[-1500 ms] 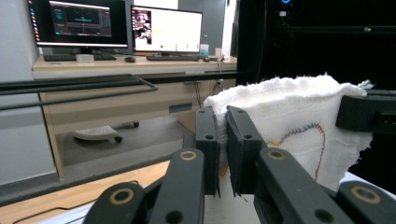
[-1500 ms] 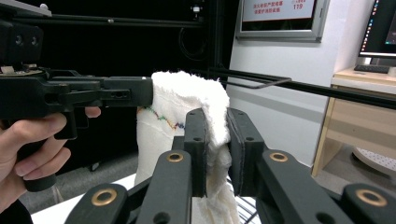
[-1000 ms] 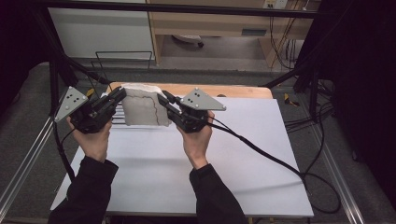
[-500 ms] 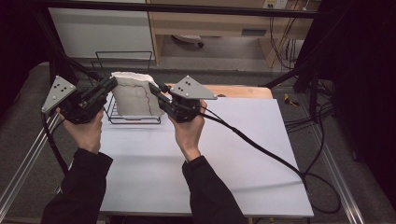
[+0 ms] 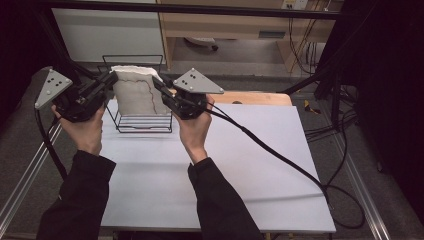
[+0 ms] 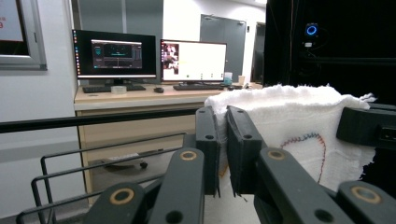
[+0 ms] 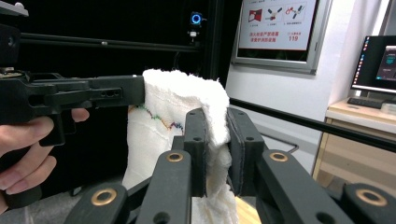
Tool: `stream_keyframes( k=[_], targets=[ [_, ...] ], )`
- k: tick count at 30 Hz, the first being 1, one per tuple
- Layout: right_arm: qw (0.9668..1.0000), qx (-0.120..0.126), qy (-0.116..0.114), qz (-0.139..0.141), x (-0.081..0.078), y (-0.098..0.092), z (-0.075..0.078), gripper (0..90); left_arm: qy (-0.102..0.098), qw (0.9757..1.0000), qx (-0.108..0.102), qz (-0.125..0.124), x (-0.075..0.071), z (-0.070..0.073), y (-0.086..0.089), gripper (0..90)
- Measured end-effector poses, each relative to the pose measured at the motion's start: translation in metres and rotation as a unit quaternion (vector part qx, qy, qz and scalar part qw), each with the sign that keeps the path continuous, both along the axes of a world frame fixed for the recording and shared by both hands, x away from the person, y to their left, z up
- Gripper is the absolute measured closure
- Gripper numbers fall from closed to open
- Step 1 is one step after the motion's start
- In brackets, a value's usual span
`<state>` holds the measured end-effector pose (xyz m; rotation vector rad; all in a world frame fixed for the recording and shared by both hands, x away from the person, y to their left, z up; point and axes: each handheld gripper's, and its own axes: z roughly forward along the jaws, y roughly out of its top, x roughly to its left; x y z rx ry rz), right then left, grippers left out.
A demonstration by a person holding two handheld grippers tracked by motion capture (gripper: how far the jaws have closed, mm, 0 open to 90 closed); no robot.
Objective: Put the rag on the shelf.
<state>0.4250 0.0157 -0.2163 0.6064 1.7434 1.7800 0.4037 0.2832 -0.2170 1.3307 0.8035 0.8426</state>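
1. Towel [image 5: 135, 95] hangs between both grippers above a wire rack [image 5: 142, 122] at the table's [image 5: 225, 165] far left; its lower edge hides behind the rack wires, so contact there is unclear.
2. Left gripper [image 6: 223, 149] is clamped on the towel's top corner, jaws nearly together on the fabric.
3. Right gripper [image 7: 215, 149] pinches the opposite top corner the same way.
4. Coloured stitching [image 7: 156, 119] runs across the cloth.
5. Monitors [image 6: 154, 58] sit on a desk behind.
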Motion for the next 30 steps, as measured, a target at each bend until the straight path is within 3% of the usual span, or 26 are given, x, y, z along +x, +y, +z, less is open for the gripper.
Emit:
stream_keyframes(
  k=[12,23,30],
  targets=[
    [0.9999,0.001,-0.013,-0.003,0.013,0.016,0.018,79.3,-0.008,0.9998,-0.004,0.017,0.010,0.019,0.011,83.7],
    [0.9999,0.008,-0.010,-0.008,0.029,0.027,0.023,79.3,-0.011,0.9997,-0.002,0.022,0.022,0.024,0.020,83.7],
    [0.9998,0.000,-0.014,-0.013,0.038,0.036,0.031,79.2,-0.007,0.9996,-0.006,0.028,0.034,0.031,0.027,83.8]
  ],
)
